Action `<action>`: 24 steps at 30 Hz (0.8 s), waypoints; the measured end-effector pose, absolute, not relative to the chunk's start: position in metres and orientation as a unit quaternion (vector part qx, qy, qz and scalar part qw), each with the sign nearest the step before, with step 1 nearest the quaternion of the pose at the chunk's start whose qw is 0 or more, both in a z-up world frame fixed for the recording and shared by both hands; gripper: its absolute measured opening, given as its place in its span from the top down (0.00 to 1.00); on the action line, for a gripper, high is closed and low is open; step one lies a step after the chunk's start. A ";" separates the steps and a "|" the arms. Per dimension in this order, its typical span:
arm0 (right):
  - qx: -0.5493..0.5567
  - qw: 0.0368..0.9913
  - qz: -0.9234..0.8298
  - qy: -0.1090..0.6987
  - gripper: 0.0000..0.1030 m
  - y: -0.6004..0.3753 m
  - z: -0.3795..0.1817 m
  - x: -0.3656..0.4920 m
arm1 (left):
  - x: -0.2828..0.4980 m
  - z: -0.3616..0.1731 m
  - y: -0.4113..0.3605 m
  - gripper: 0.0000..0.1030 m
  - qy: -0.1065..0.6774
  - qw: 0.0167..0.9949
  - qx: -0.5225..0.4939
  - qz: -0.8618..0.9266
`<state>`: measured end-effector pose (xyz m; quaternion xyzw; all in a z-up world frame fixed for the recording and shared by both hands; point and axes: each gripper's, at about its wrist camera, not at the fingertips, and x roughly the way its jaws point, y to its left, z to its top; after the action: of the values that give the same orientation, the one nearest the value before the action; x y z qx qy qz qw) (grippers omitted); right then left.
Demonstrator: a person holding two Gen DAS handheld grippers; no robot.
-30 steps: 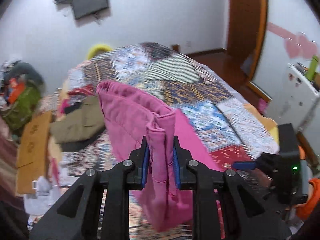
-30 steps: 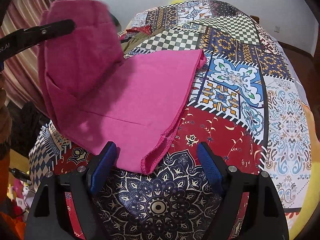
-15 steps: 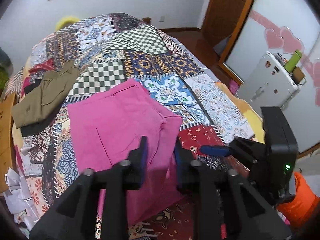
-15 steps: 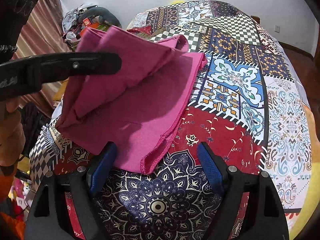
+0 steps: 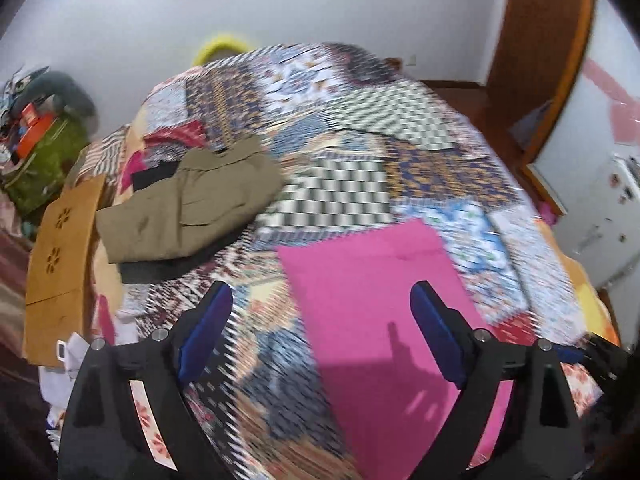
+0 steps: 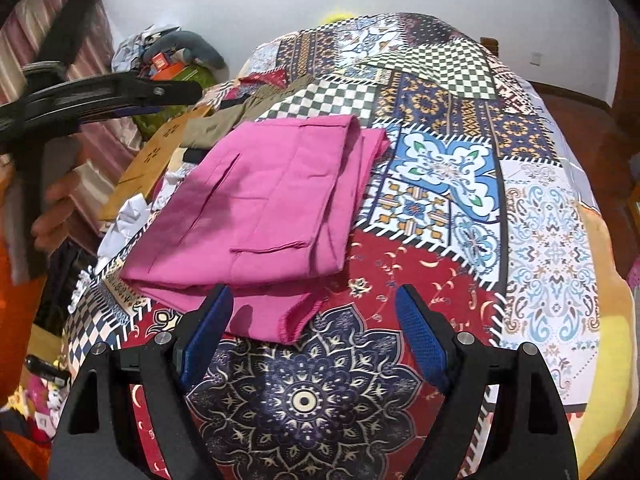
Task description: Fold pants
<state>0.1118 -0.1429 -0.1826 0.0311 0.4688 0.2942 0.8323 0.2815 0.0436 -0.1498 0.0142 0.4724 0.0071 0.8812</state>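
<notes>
No brand, label or legible writing anywhere in either view. Pink pants [image 6: 272, 208] folded into a flat, layered rectangle on the patchwork bedspread [image 6: 440, 200], hemmed lower edge nearest the right wrist camera, a pocket seam on the top layer. Left gripper [image 5: 322, 332] raised over the bed, blue pads [image 5: 206, 330] spread wide apart, nothing between them, the pants below and toward its right finger; much motion blur across this view. Seen from the right wrist, the same left gripper [image 6: 176, 92] as a dark bar up and to the left of the pants, clear of the fabric, a bare hand [image 6: 56, 212] on its handle. Right gripper [image 6: 310, 334] low at the near edge of the bed, fingers likewise wide apart and empty, left pad just over the pants' hem, whether touching unclear. Olive-green garment [image 5: 188, 208] on a dark one farther back on the bed, well apart from the pants. Tan cardboard [image 5: 60, 248] at the bed's left side.
</notes>
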 end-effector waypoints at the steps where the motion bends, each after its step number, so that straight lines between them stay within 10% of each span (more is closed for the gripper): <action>1: 0.032 0.833 0.292 0.468 0.22 -0.145 -0.182 0.113 | 0.291 -0.156 0.050 0.10 0.479 0.877 0.017 0.012; 13: 0.022 0.842 0.263 0.470 0.22 -0.153 -0.183 0.119 | 0.369 -0.262 0.075 0.09 0.581 0.808 0.081 0.057; 24: 0.030 0.851 0.255 0.459 0.22 -0.162 -0.174 0.117 | 0.278 -0.244 0.097 0.09 0.554 0.820 0.101 0.099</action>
<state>0.1165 -0.1621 -0.1743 0.0298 0.4592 0.2545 0.8506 0.2778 0.0975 -0.2437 0.1012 0.5541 0.0989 0.8203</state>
